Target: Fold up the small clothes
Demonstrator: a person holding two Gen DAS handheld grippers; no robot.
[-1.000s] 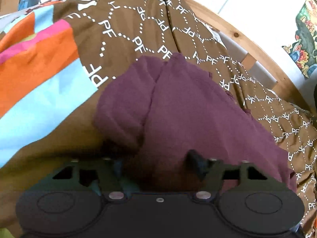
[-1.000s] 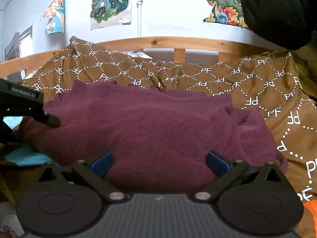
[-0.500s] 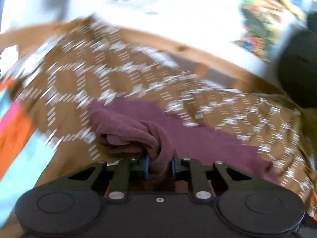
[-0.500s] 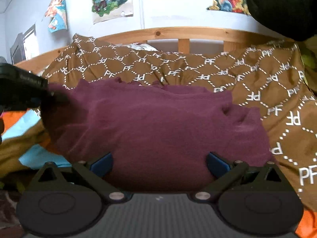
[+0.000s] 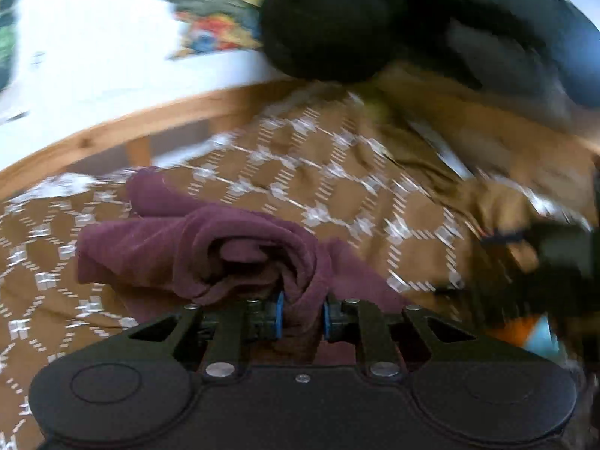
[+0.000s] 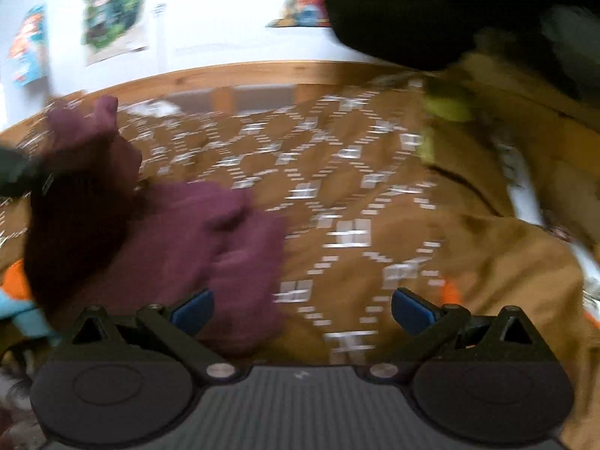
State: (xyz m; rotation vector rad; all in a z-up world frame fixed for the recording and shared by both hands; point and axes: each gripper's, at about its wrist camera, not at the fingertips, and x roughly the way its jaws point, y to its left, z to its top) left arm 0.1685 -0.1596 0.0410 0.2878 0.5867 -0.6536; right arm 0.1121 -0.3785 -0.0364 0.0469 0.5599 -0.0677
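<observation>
A soft dark purple cloth garment (image 5: 195,251) is bunched up on a brown bed cover with white dotted shapes (image 5: 337,195). A fold of it is pinched tight by the left gripper (image 5: 302,317). The right gripper (image 6: 302,309) is spread wide, with nothing held.

Brown bedspread (image 5: 337,195) with white dotted hexagon print covers the bed, rumpled toward the right. Wooden bed rail (image 5: 112,135) runs behind it along a white wall (image 5: 93,45). Colourful posters (image 6: 112,11) on the wall, blurred. Large black bulky mass (image 5: 330,18) hangs at upper right, identity unclear. Orange and light-blue fabric patch (image 5: 532,333) at lower right edge.
</observation>
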